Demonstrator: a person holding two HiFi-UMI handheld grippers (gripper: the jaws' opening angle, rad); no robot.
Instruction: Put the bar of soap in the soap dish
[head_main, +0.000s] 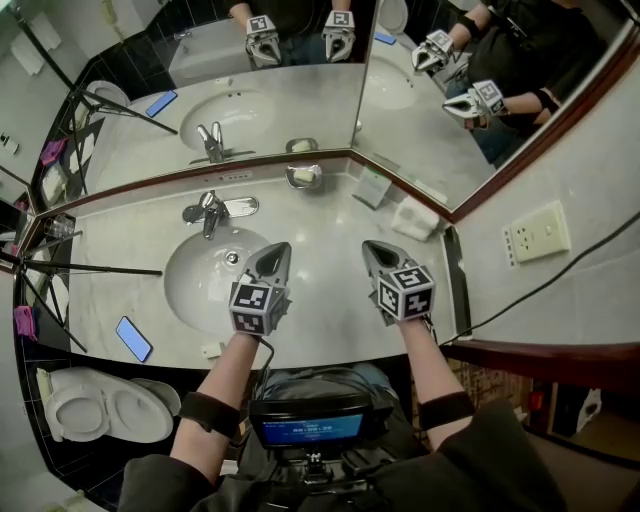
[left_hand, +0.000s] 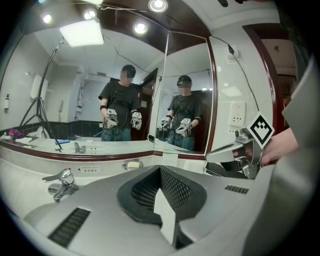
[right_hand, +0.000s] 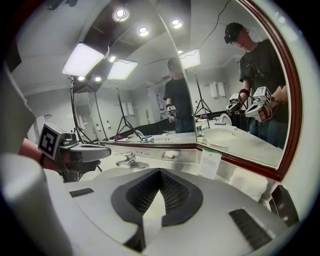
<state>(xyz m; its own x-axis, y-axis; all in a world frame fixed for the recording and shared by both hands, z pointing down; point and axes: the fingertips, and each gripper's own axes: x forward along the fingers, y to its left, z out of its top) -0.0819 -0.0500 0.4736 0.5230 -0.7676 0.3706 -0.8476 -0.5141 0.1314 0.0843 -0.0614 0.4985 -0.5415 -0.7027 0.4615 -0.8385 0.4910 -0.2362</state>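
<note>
A small metal soap dish (head_main: 304, 178) stands on the counter against the mirror, right of the tap, with a pale bar of soap (head_main: 307, 173) lying in it. The dish also shows in the left gripper view (left_hand: 132, 164) and the right gripper view (right_hand: 171, 155), far ahead of the jaws. My left gripper (head_main: 276, 250) hovers over the basin's right rim, shut and empty. My right gripper (head_main: 371, 247) hangs beside it over the counter, also shut with nothing between its pads. Both point toward the mirror, well short of the dish.
A chrome tap (head_main: 210, 212) stands behind the oval basin (head_main: 205, 280). A folded white towel (head_main: 415, 218) and a small card (head_main: 372, 187) sit at the back right corner. A blue phone (head_main: 133, 338) lies at the front left. Tripod legs (head_main: 90, 268) cross the left side.
</note>
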